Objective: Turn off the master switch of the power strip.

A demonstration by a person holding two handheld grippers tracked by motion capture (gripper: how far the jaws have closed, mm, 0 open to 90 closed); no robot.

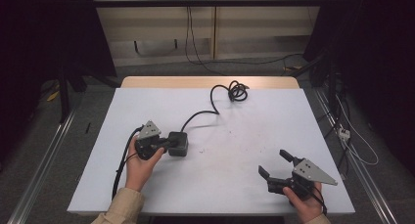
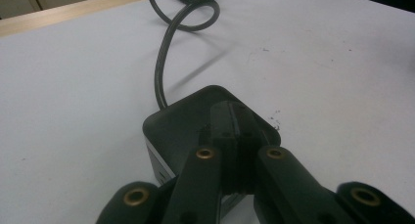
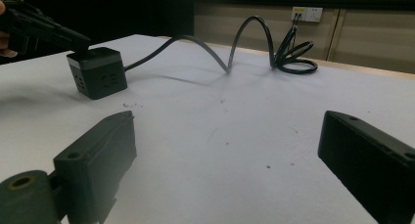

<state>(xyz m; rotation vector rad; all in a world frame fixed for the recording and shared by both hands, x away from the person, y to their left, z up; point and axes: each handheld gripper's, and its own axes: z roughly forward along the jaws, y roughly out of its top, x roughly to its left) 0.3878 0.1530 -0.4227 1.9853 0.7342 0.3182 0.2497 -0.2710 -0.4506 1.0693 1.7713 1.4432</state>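
A black cube-shaped power socket [image 1: 179, 145] lies left of centre on the white table [image 1: 254, 126]. Its black cable [image 1: 214, 100] runs away to a coil [image 1: 238, 92] near the far edge. My left gripper [image 1: 169, 142] is shut, and its joined jaws rest on the top face of the cube [image 2: 178, 121]. The left gripper view shows those tips [image 2: 232, 123] pressed together with nothing between them. Near the front right, my right gripper [image 1: 273, 163] stands open above bare table. In the right gripper view its jaws [image 3: 225, 136] frame the cube [image 3: 98, 76] and the arching cable [image 3: 249, 35] farther off.
The cable leads off the far edge towards a wall socket [image 3: 306, 12]. More loose cables lie on the floor to the right of the table [image 1: 350, 136]. Metal rails [image 1: 44, 160] run along both sides of the table.
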